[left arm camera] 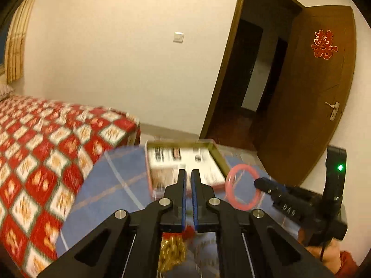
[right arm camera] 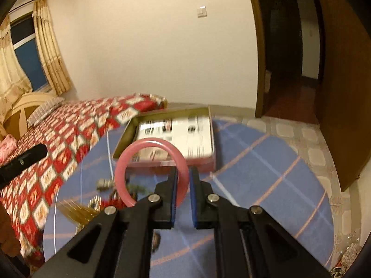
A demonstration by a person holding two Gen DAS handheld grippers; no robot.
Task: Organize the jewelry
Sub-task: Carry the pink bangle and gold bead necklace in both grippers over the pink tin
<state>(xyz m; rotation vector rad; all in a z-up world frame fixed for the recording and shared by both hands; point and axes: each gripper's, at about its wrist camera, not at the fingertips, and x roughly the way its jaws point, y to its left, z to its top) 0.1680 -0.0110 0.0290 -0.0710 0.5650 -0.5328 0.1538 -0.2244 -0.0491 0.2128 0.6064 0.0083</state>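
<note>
My right gripper [right arm camera: 183, 173] is shut on a pink bangle [right arm camera: 148, 162] and holds it above the blue checked table [right arm camera: 266, 173], just in front of an open shallow box [right arm camera: 176, 134] with a printed lining. In the left wrist view the bangle [left arm camera: 243, 187] hangs at the right gripper's tip [left arm camera: 262, 183], right of the box [left arm camera: 183, 162]. My left gripper [left arm camera: 189, 173] is nearly shut and holds nothing, low over the table near the box's front edge. A gold chain and red ornament [left arm camera: 174, 247] lie under it. More jewelry [right arm camera: 104, 197] lies left of the bangle.
A bed with a red and white checked cover [left arm camera: 46, 150] runs along the table's left side. An open wooden door [left arm camera: 313, 92] and dark doorway stand at the right. Tiled floor [right arm camera: 301, 134] lies beyond the table.
</note>
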